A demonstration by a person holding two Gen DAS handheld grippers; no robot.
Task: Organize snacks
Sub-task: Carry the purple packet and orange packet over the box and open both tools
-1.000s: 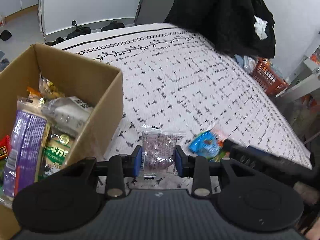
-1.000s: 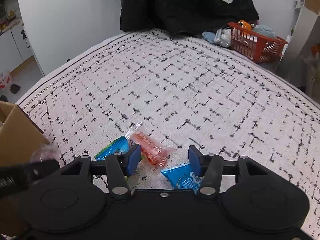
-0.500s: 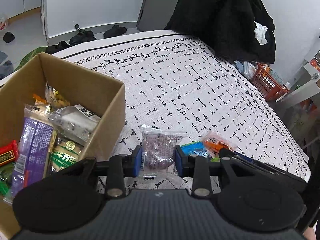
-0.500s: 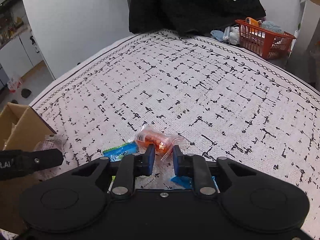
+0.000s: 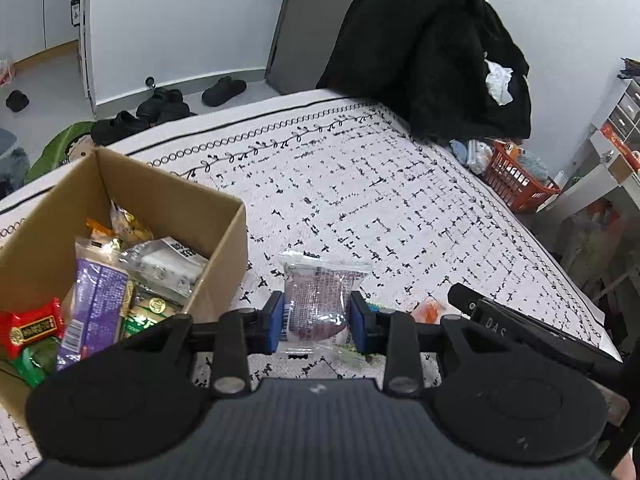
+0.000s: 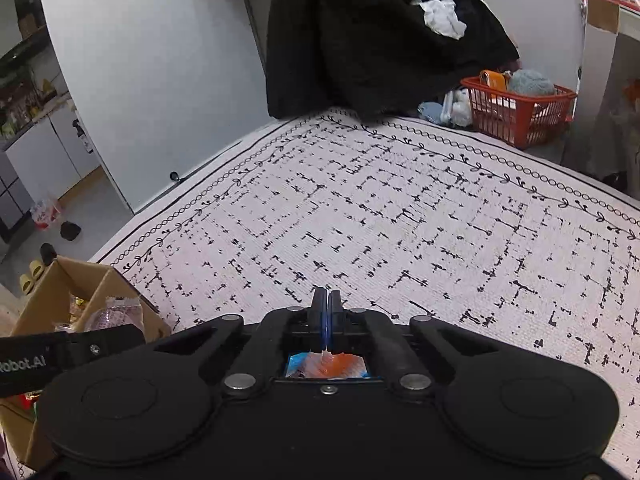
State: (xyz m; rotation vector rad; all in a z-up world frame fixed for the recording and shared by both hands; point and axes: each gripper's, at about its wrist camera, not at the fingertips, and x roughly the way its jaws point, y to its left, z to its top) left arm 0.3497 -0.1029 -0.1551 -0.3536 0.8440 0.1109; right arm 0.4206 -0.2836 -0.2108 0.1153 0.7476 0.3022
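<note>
Two grippers, one in each of my hands, both gripping a snack. My left gripper (image 5: 318,322) has its blue-padded fingers (image 5: 275,321) closed on the sides of a clear plastic packet with a purple-brown filling (image 5: 318,300), which stands upright between them just to the right of the open brown cardboard box (image 5: 222,248). That box sits on the white bed cover with black dashes and a vine border (image 5: 380,208) and is packed with snacks: a tall purple pack (image 5: 94,312), a red wrapped bar (image 5: 30,326), a silvery-white bag (image 5: 162,262). My right gripper (image 6: 327,312) has its fingers (image 6: 319,306) pressed almost together, pinching the clear edge of an orange snack packet (image 6: 344,364), which hangs beneath the fingers; a blue packet (image 6: 298,362) shows beside it, and I cannot tell whether they touch. From the left camera the orange packet (image 5: 428,309) shows low by the right gripper's black body.
</note>
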